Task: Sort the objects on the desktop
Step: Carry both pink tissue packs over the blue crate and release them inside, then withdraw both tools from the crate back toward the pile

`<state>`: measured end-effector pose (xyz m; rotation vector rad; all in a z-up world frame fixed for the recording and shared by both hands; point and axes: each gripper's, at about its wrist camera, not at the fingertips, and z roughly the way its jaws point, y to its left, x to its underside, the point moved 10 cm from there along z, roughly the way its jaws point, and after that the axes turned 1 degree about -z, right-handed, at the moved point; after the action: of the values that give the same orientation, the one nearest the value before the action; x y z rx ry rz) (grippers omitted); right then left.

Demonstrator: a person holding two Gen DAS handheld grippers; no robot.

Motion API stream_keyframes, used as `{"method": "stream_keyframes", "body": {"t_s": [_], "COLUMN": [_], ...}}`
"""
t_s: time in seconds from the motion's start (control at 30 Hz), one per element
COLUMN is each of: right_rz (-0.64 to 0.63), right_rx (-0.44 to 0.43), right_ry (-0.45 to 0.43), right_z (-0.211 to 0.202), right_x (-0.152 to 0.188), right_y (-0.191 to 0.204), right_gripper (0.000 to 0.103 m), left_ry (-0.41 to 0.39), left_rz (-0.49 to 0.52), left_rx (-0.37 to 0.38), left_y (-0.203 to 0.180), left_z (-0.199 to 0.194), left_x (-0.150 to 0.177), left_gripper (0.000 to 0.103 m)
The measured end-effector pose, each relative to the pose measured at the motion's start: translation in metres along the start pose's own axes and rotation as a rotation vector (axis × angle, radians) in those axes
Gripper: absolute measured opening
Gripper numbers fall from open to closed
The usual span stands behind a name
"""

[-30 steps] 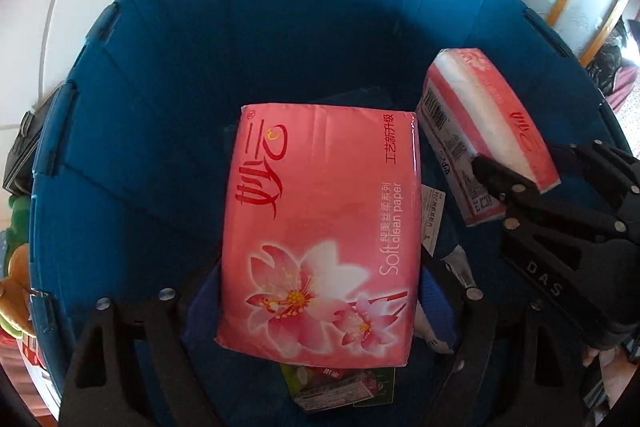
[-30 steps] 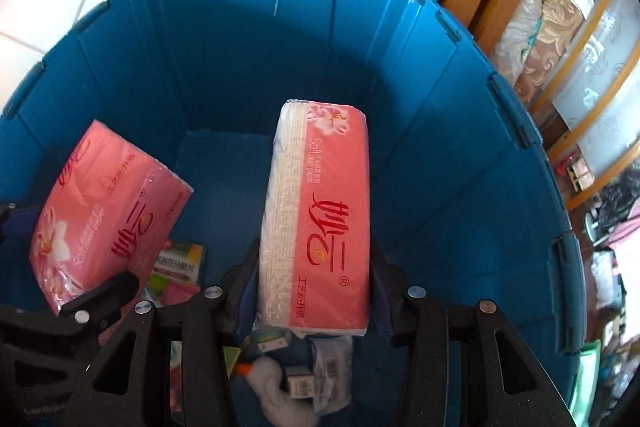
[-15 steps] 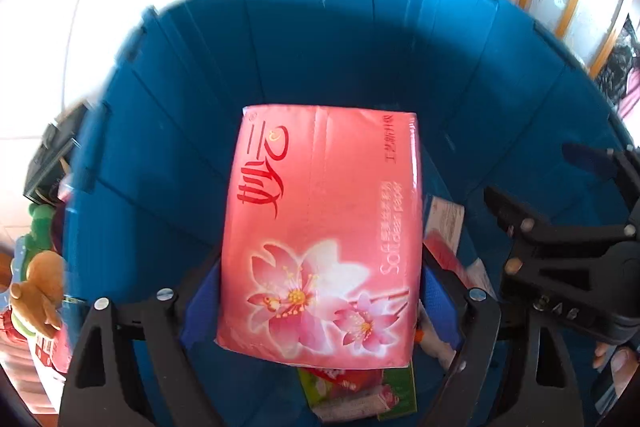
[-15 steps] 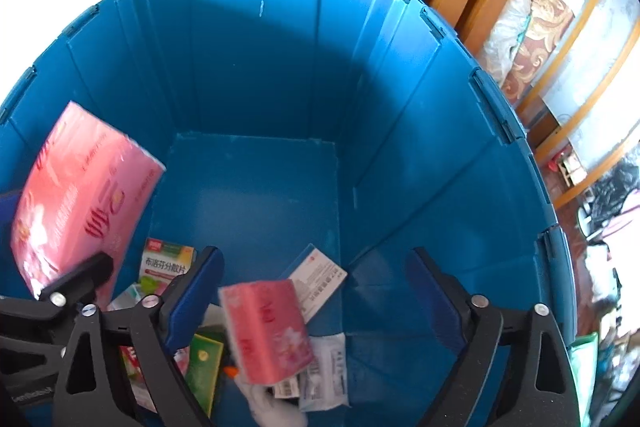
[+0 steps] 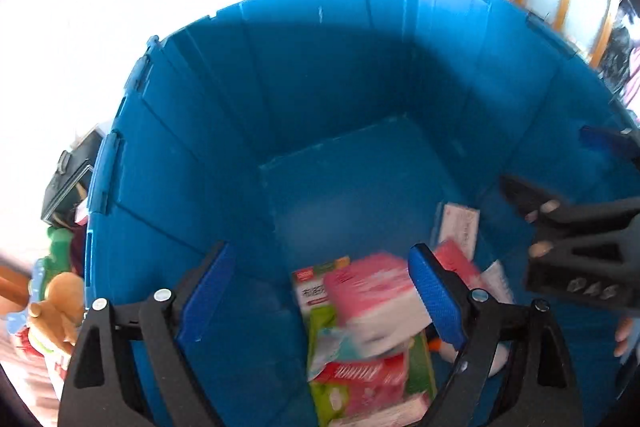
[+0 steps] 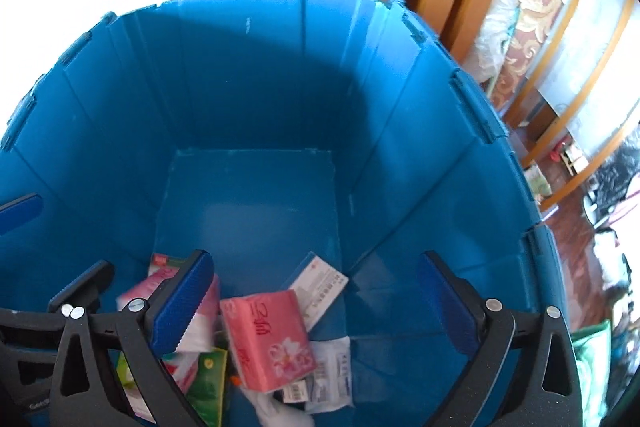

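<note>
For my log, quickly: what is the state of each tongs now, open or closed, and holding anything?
Left tongs: open, holding nothing.
Right tongs: open, holding nothing; a pink tissue pack lies below in the blue bin.

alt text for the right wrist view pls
The open right gripper hangs over a deep blue bin with nothing between its blue pads. A pink tissue pack lies on the bin floor among small boxes and packets.
</note>
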<state>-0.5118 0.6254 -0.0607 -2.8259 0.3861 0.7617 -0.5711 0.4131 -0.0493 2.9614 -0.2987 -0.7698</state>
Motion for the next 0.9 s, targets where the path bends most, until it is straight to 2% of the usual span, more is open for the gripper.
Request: {"method": "stream_keyframes", "body": {"t_s": [0.07,0.13,0.37,0.53,0.67,0.77,0.9], "right_rz": [-0.005,-0.023,-0.031,0.013,0.084,0.105,0.094], "right_rx": [-0.005,-0.003,-0.025,-0.092,-0.197,-0.250,-0.256], "right_ry": [0.013,0.026,0.021,-0.032,-0.170,-0.284,-0.343], "right_z": [0.002,0.005,0.002,-0.013,-0.047,-0.078,-0.108], "right_x": [0.001,0.003,0.004,-0.004,-0.021,-0.032,-0.033], "right_y": [0.001,0.005,0.009,0.007,0.004,0.005,0.018], "right_gripper": [0.103,0.103,0.103,0.103,0.103,0.103,0.103], "left_ry": [0.104,0.151,0.148,0.088,0.038,-0.037,-0.175], "left_rz": [0.007,0.000,-0.015,-0.044,-0.044,-0.056,-0.095], "left_rx": [0.028,0.039,0.088,0.132,0.154,0.165,0.150], "left_y": [-0.005,-0.004,-0.007,-0.004,0.006,0.020,0.055], "left_z": [0.016,0.023,0.021,0.007,-0.028,-0.062,-0.119], "left_x": [0.014,0.020,0.014,0.003,0.000,-0.001,0.006], "left_gripper": [0.089,0.089,0.089,0.089,0.089,0.089,0.089]}}
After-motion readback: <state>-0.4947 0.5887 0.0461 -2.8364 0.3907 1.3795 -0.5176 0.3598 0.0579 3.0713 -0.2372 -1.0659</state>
